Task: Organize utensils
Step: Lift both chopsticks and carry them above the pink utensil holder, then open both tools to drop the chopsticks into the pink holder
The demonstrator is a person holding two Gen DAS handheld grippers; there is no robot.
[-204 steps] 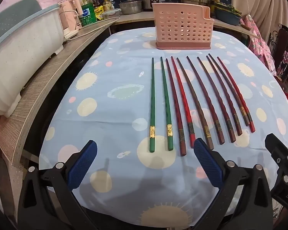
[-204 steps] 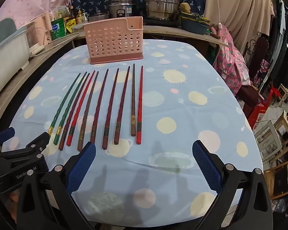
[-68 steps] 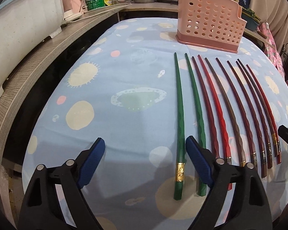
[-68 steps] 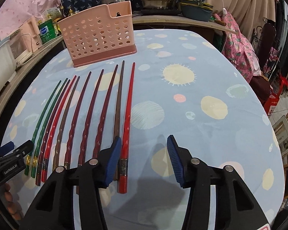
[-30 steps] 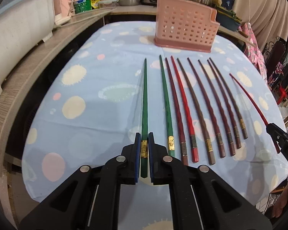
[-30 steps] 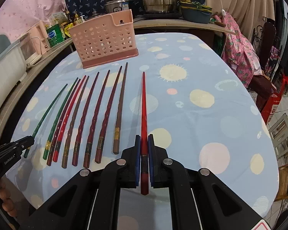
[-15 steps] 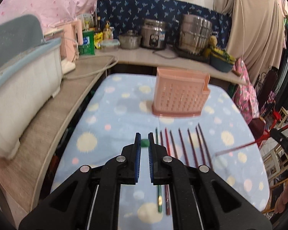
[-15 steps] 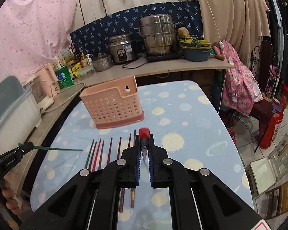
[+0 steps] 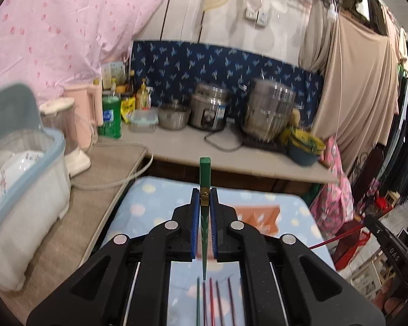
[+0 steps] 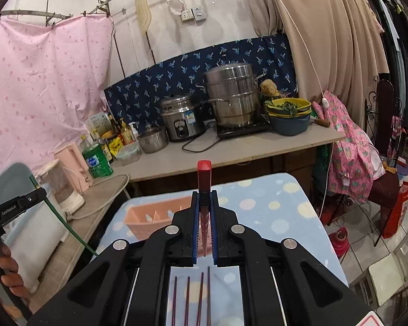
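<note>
Spotted blue tablecloth (image 9: 155, 203); perforated, seemingly plastic pink caddy (image 10: 149, 217) upon it.

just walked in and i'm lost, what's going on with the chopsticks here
A person holds a gripper in each hand, sorting chopsticks. The left gripper is shut on a green chopstick, and the right gripper is shut on a red chopstick, both held in the air. More chopsticks lie on the spotted blue tablecloth. The pink perforated utensil holder stands beyond them.
</note>
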